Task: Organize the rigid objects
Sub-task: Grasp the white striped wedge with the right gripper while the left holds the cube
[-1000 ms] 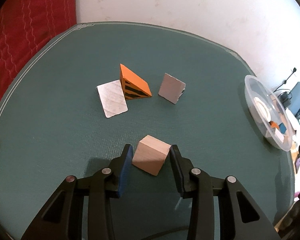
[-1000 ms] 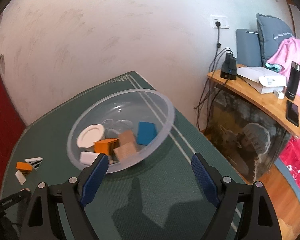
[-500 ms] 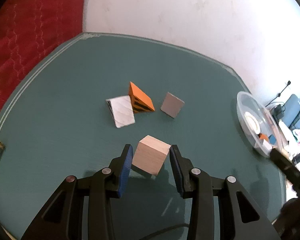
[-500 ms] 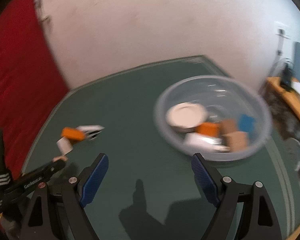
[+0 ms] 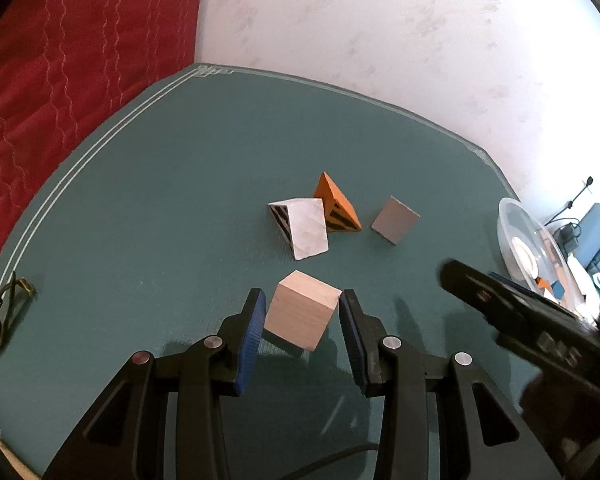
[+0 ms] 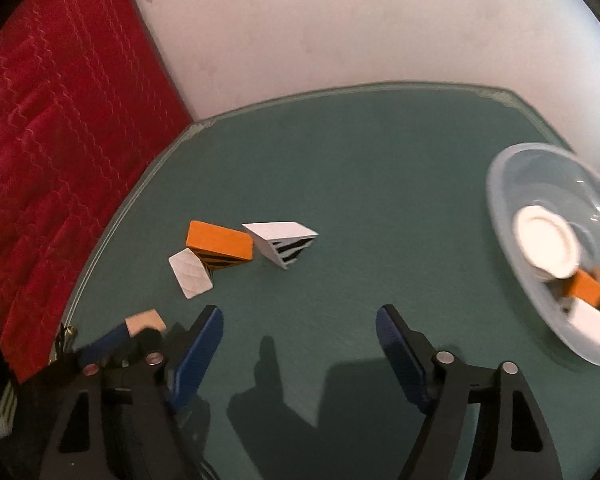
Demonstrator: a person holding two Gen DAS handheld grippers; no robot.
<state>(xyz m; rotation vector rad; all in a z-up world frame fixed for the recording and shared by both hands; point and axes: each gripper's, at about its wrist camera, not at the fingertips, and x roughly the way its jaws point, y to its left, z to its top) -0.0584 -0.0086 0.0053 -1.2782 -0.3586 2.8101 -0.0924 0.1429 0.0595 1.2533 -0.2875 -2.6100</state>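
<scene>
My left gripper [image 5: 302, 300] is shut on a plain wooden cube [image 5: 302, 314], held just above the green mat [image 5: 160, 200]. Beyond it lie a white wedge with black stripes [image 5: 308, 228], an orange striped wedge [image 5: 336, 208] and a grey-faced block [image 5: 394, 220]. In the right wrist view my right gripper [image 6: 300, 316] hangs over bare mat with nothing between its closing jaws. The orange wedge [image 6: 220, 242], the striped white wedge [image 6: 282, 242] and a white block [image 6: 191, 274] lie ahead of it. The cube [image 6: 146, 320] shows at lower left.
A clear plastic bowl [image 6: 500, 184] at the right holds a white dish, an orange block and several other blocks. Red quilted fabric [image 5: 60, 60] borders the mat on the left, a white wall behind. A small metal clip [image 5: 4, 312] lies at the mat's left edge.
The right gripper swung left from over the bowl to face the loose blocks, and its jaws narrowed. It now shows in the left wrist view. The left gripper drew back slightly, still holding the cube.
</scene>
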